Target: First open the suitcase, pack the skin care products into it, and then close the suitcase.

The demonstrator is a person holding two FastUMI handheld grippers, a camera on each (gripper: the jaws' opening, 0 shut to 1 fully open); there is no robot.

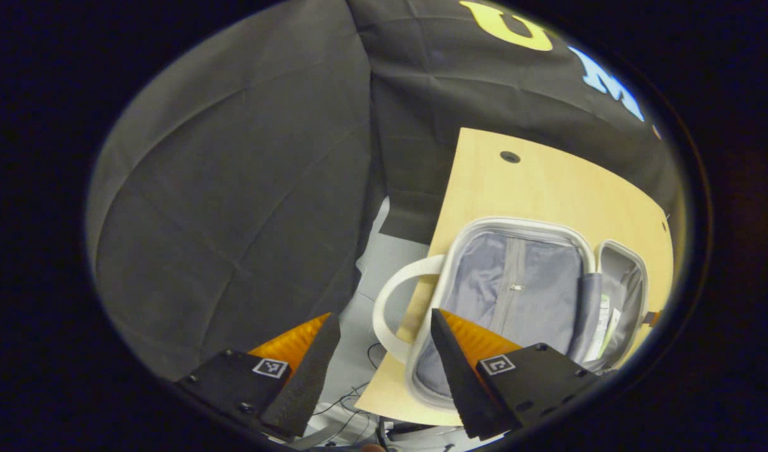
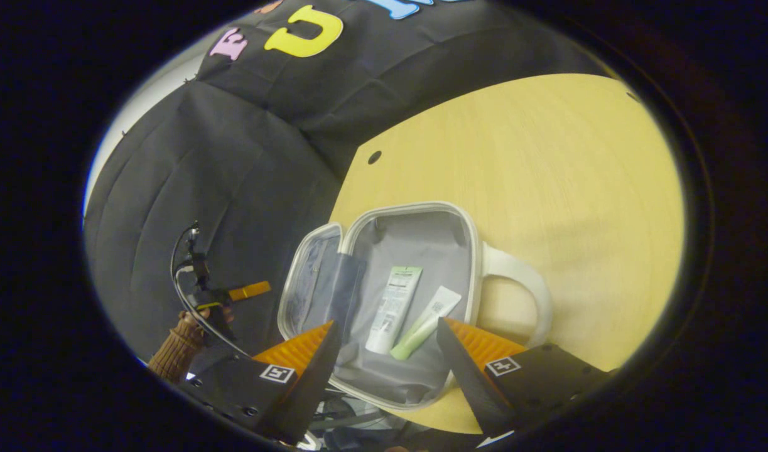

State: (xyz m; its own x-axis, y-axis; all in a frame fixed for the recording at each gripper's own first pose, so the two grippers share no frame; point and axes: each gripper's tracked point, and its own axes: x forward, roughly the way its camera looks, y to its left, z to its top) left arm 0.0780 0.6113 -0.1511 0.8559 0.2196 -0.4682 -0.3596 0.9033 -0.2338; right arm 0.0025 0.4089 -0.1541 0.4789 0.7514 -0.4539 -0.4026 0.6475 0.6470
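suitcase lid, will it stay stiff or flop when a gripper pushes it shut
The lid probably swings stiffly: its pale rim keeps a firm rounded outline. The grey lining inside looks soft and may sag or catch. The suitcase looks small and light, holding two tubes, so it may slide on the smooth table.

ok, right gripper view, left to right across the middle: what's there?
Other gripper held by a hand → suitcase lid → white tube → green-capped tube → suitcase handle → bare table.
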